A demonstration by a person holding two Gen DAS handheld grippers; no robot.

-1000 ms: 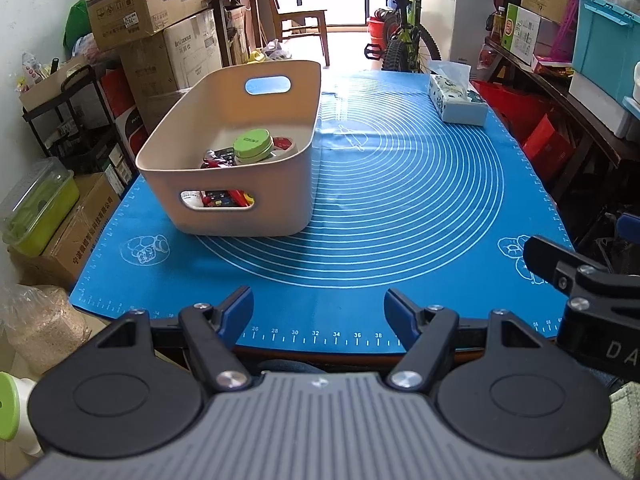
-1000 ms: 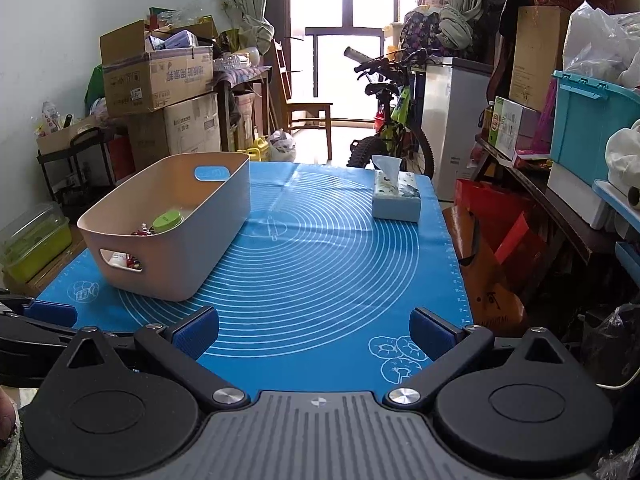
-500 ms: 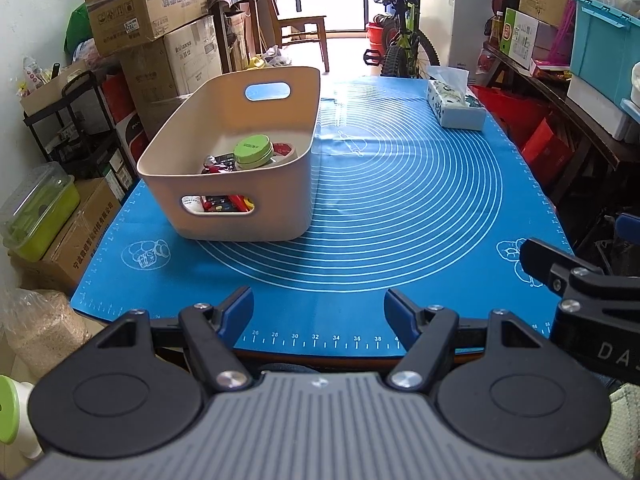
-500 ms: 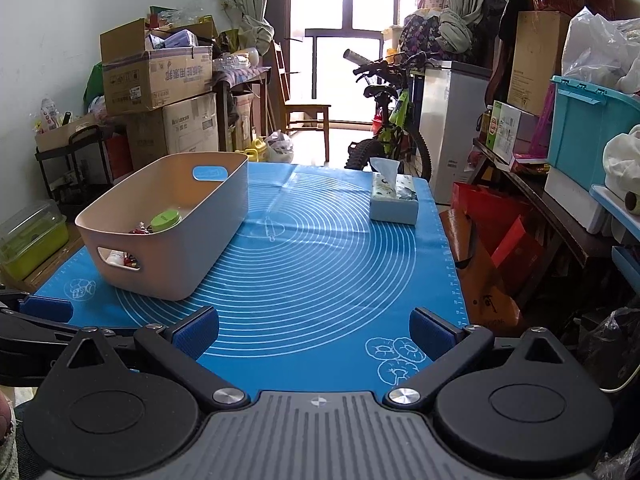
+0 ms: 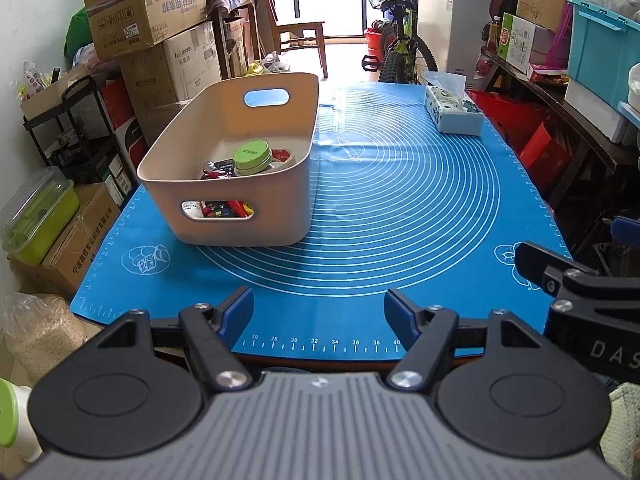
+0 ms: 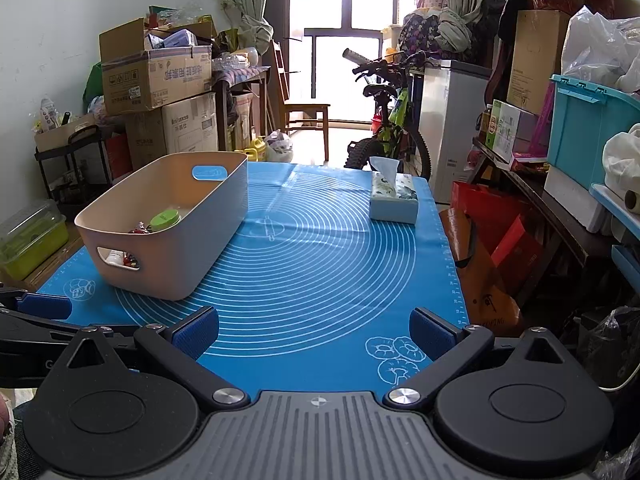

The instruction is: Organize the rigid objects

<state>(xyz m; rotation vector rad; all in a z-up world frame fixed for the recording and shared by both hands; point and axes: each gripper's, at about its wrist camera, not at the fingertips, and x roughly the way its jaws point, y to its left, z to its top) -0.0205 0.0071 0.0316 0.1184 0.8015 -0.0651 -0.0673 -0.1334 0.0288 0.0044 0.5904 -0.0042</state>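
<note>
A beige plastic bin (image 5: 280, 184) (image 6: 208, 240) with handle cutouts stands on the left of the blue mat (image 5: 400, 220) (image 6: 320, 260). Inside it lie a green-lidded jar (image 5: 251, 155) (image 6: 164, 219), a tape roll (image 5: 282, 156) and several small red and dark items (image 5: 218, 210). My left gripper (image 5: 319, 310) is open and empty, held at the mat's near edge. My right gripper (image 6: 314, 330) is open and empty, at the near edge to the right of the left one. Part of the right gripper shows in the left wrist view (image 5: 576, 284).
A tissue box (image 5: 452, 110) (image 6: 394, 198) sits at the mat's far right. Cardboard boxes (image 5: 148, 12) and a black shelf (image 5: 76, 128) line the left wall. A bicycle (image 6: 392, 120), a chair and a white cabinet stand beyond the table. Shelving with a teal crate (image 6: 588, 128) runs along the right.
Both grippers have drawn back and risen slightly, so the bin and mat look a little farther away. Both stay open and empty. Nothing on the mat has moved.
</note>
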